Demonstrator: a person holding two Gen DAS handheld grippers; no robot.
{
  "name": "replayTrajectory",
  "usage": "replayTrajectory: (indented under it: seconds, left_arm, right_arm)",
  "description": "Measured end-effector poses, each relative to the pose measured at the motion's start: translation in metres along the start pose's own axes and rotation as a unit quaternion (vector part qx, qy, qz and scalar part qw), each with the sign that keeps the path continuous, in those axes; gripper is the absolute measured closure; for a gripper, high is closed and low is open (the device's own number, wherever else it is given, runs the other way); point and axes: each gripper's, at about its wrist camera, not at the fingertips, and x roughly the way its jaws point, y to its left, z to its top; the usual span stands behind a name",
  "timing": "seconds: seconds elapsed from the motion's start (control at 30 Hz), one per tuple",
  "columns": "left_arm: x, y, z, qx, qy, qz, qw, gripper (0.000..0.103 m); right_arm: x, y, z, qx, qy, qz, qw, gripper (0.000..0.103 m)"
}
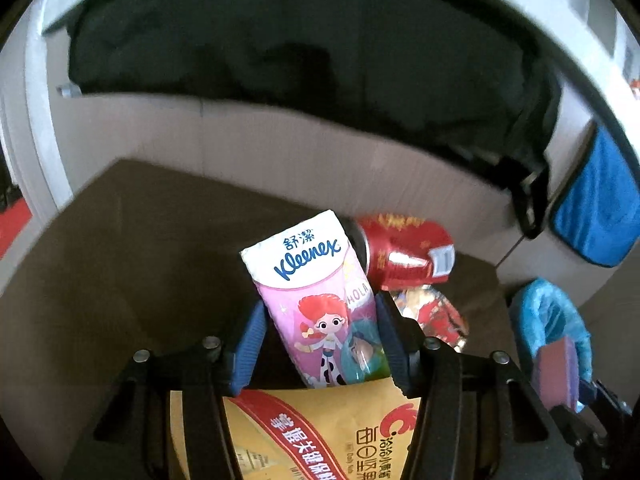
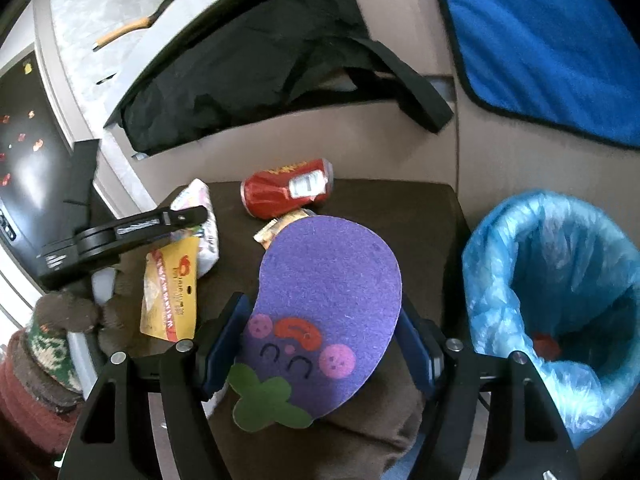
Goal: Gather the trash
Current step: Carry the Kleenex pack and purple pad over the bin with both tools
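My left hand-held gripper (image 1: 320, 340) has its blue pads (image 1: 250, 350) snug against both sides of a Kleenex pack (image 1: 316, 300), so it's clamped on that, with the pack sticking up tilted out of the jaws. Right under it lies a yellow snack bag (image 1: 320, 436), and just past the pack there's a crushed red can (image 1: 404, 252) on its side plus a shiny wrapper (image 1: 436, 316) beside it, all on the dark brown worktop (image 1: 140, 260). My right hand-held gripper (image 2: 320, 344) is clamped across a purple felt eggplant (image 2: 328, 280), jaws wide on either edge of it. Off to its right sits the bin (image 2: 560, 280) with a blue liner, something red at the bottom. Behind the worktop, a black bag (image 2: 240, 92) and a blue cloth (image 2: 540, 40) hang over a beige sofa (image 2: 520, 168).
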Motion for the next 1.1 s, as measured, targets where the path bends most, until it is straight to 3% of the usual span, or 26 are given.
replayTrajectory:
  seconds: [0.33,0.63,0.83,1.1]
  left_arm:
    - [-0.080,0.009,0.025,0.020,-0.092,-0.025,0.9952,0.049]
    - [-0.134,-0.022,0.024,0.069,-0.152,-0.033,0.9855,0.049]
    - [-0.150,-0.057,0.014,0.097,-0.161,-0.061,0.9803,0.049]
    - [-0.147,-0.123,-0.001,0.135,-0.143,-0.106,0.9747,0.049]
  right_arm:
    - [-0.026,0.035,0.027,-0.034,-0.037,0.006,0.999,0.034]
    - [-0.069,0.050,0.054,-0.057,-0.093,-0.002,0.994,0.034]
    - [-0.099,0.043,0.065,-0.059,-0.121,-0.019,0.991,0.034]
    - [-0.143,0.012,0.065,-0.049,-0.153,-0.062,0.985,0.034]
